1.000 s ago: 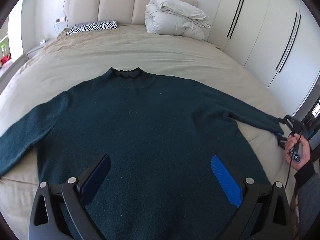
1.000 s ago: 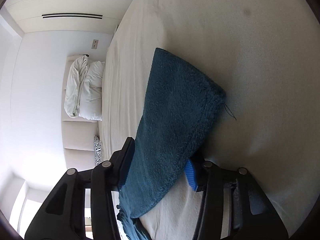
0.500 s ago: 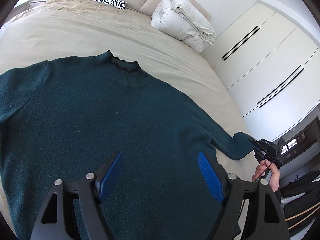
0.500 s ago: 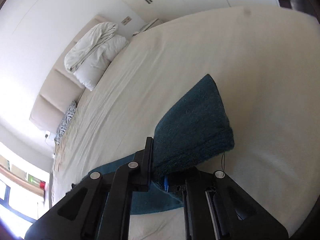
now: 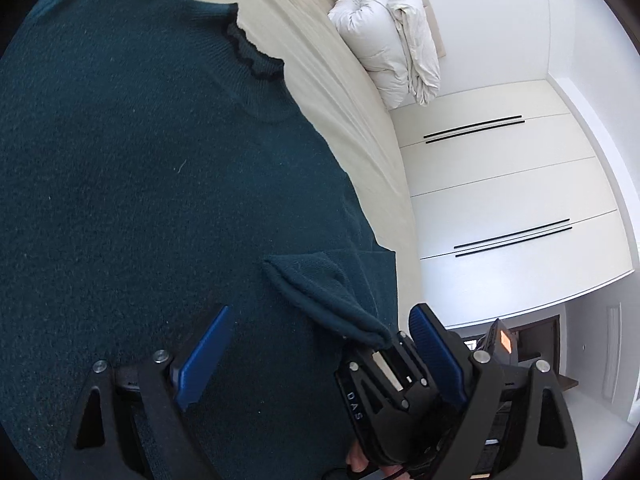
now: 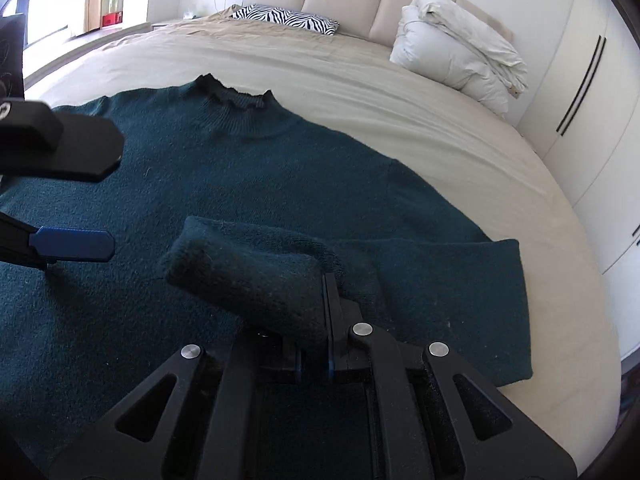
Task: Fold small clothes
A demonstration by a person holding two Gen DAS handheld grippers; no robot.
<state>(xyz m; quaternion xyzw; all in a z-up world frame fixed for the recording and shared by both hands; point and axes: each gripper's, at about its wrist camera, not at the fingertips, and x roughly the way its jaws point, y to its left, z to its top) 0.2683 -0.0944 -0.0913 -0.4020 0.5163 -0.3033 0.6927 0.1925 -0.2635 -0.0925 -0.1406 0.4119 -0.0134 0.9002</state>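
A dark teal sweater [image 6: 280, 168] lies flat on the beige bed [image 6: 360, 92], its ruffled collar [image 5: 256, 60] toward the headboard. My right gripper [image 6: 326, 292] is shut on the cuff of the right sleeve [image 6: 240, 276] and holds it over the sweater's body, so the sleeve is doubled back at its fold [image 6: 500, 300]. In the left wrist view the same cuff [image 5: 320, 300] hangs from the right gripper [image 5: 384, 364]. My left gripper [image 5: 320, 316] hovers low over the body. Its jaws are opening and grip nothing, with only the held cuff in front of them. It also shows as the left gripper [image 6: 100, 196] at the right wrist view's left edge.
A folded white duvet [image 6: 456, 60] and a zebra pillow [image 6: 288, 18] lie by the padded headboard. White wardrobe doors [image 5: 500, 200] run along the bed's right side. A hand [image 5: 360, 460] holds the right gripper at the bottom edge.
The right gripper closed on the cuff, rolled upright and swept the sleeve from the bed's right side in over the sweater body. The left gripper sank and rolled.
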